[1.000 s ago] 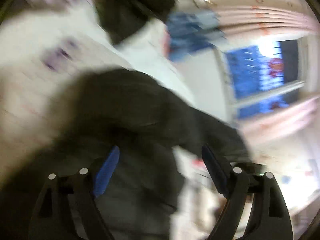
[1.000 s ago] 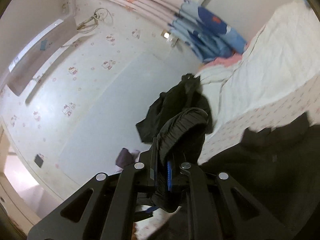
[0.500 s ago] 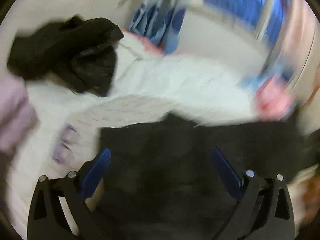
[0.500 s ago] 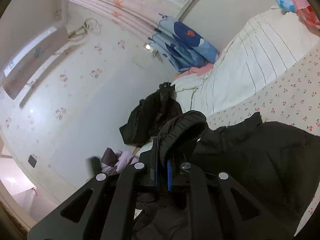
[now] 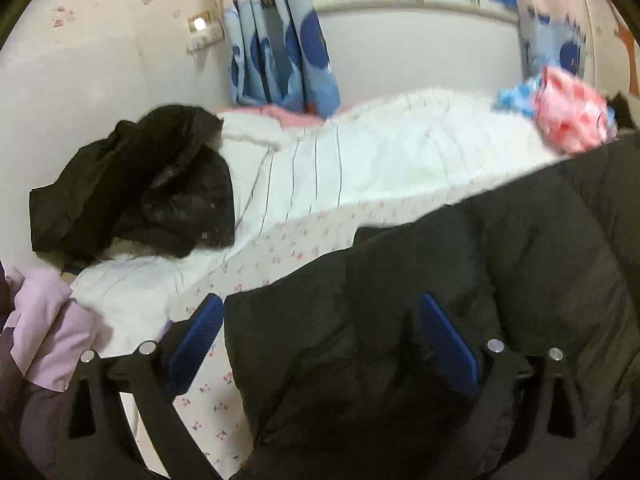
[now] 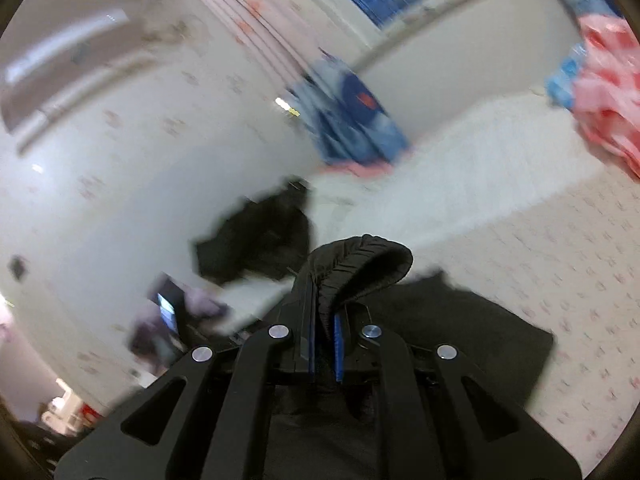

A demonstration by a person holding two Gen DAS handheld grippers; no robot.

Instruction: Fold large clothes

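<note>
A large black padded jacket (image 5: 480, 280) lies spread on the flowered bed sheet (image 5: 288, 248). My left gripper (image 5: 320, 300) hovers over the jacket's left edge. Its blue fingers stand wide and are closing slightly. The fabric lies below and between them, and the pads do not press on it. My right gripper (image 6: 324, 312) is shut on the jacket's ribbed black cuff (image 6: 360, 260), which bulges up over the fingertips. The rest of the jacket (image 6: 460, 328) trails away to the right on the sheet.
A second black garment (image 5: 140, 184) lies heaped at the far left of the bed, against the wall. A white striped quilt (image 5: 400, 160) lies behind, with a pink and blue bundle (image 5: 568, 120) at the far right. A lilac garment (image 5: 44, 312) lies at the near left.
The left gripper has rolled upright, swung across and spread its fingers wider over the jacket. The right gripper, still shut on the cuff, has carried it sideways over the bed.
</note>
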